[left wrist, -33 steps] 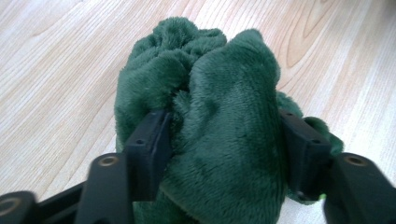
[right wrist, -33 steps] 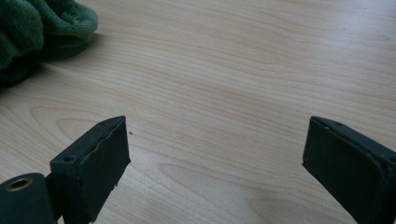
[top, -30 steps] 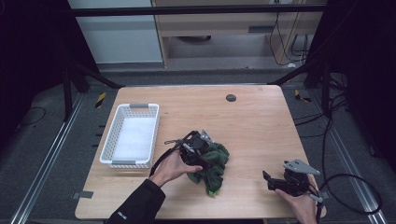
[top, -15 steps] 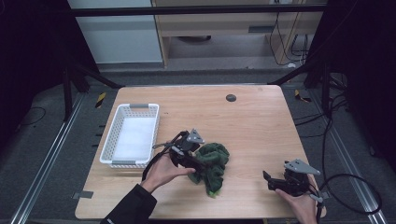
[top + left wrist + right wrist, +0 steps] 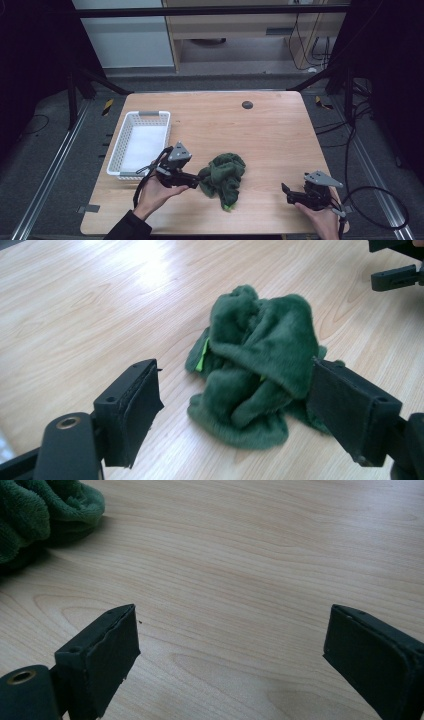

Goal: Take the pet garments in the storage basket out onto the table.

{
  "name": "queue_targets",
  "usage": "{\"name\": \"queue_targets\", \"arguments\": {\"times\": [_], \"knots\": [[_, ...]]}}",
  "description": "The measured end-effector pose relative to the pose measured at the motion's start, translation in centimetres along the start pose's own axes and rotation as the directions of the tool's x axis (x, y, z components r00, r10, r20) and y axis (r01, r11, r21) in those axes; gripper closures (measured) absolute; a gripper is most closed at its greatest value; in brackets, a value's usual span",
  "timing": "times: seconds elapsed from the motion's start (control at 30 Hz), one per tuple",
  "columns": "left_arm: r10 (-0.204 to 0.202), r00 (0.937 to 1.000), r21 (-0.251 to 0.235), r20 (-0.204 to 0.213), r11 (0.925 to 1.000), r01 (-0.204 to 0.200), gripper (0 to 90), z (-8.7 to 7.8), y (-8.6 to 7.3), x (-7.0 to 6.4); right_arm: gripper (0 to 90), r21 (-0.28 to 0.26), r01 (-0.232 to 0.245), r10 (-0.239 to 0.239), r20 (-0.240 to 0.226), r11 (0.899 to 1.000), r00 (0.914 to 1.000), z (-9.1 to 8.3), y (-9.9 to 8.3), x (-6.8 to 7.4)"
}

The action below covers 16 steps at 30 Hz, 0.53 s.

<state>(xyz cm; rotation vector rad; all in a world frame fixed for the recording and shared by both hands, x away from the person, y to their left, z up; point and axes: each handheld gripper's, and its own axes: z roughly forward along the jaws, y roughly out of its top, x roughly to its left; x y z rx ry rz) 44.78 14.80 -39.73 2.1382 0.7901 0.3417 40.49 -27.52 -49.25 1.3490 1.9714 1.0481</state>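
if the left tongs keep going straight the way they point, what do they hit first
Most likely the green cloth. The left tongs stand open with the crumpled cloth lying on the table right ahead between the jaws. Whether the right-hand jaw already touches it is unclear.

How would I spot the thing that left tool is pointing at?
Start from the wooden table and find the white basket on its left side. Just to the right of it, nearer the person, lies a crumpled cloth. It is the only soft, dark green, fuzzy thing there, with a lime tag showing.
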Motion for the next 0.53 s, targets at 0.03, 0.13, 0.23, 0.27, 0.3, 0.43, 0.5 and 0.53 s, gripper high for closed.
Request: {"name": "queue_targets", "arguments": {"times": [0.03, 0.13, 0.23, 0.27, 0.3, 0.43, 0.5, 0.53], "knots": [[-0.007, 1.0000, -0.008, -0.007, 0.9999, 0.006, 19.9, -0.3, -0.4, 0.1, 7.5, 0.000, -0.001, 0.001, -0.001, 1.000, 1.0000, 0.0, 0.0, 0.0], [-0.026, 0.9993, -0.036, -0.027, 0.9990, 0.025, 19.7, -1.0, -1.7, 0.4, 7.7, 0.003, -0.007, 0.007, -0.003, 1.000, 1.0000, 0.0, 0.0, 0.1], [-0.037, 0.9987, -0.048, -0.034, 0.9982, 0.036, 19.3, -1.4, -2.9, 0.6, 7.8, 0.003, -0.008, 0.008, -0.005, 1.000, 1.0000, -0.1, 0.0, 0.1], [-0.044, 0.9983, -0.057, -0.039, 0.9975, 0.042, 19.0, -1.6, -3.3, 0.7, 7.8, 0.001, 0.002, -0.002, -0.002, 1.000, 1.0000, 0.0, 0.0, 0.1], [-0.052, 0.9978, -0.066, -0.040, 0.9966, 0.050, 19.0, -1.6, -3.6, 0.8, 7.9, 0.003, 0.003, -0.003, -0.001, 1.000, 1.0000, 0.0, -0.1, 0.1], [-0.076, 0.9962, -0.081, -0.044, 0.9941, 0.072, 19.1, -1.9, -5.2, 1.0, 8.3, 0.004, 0.001, -0.001, -0.005, 1.000, 1.0000, 0.1, -0.1, 0.2], [-0.084, 0.9952, -0.085, -0.050, 0.9932, 0.080, 19.4, -1.9, -6.0, 1.0, 8.6, 0.009, 0.004, -0.004, -0.009, 1.000, 1.0000, 0.1, -0.2, 0.3], [-0.083, 0.9949, -0.081, -0.058, 0.9937, 0.078, 19.6, -2.0, -6.4, 1.0, 8.8, 0.009, 0.005, -0.005, -0.009, 1.000, 0.9999, 0.1, -0.2, 0.3]]}}
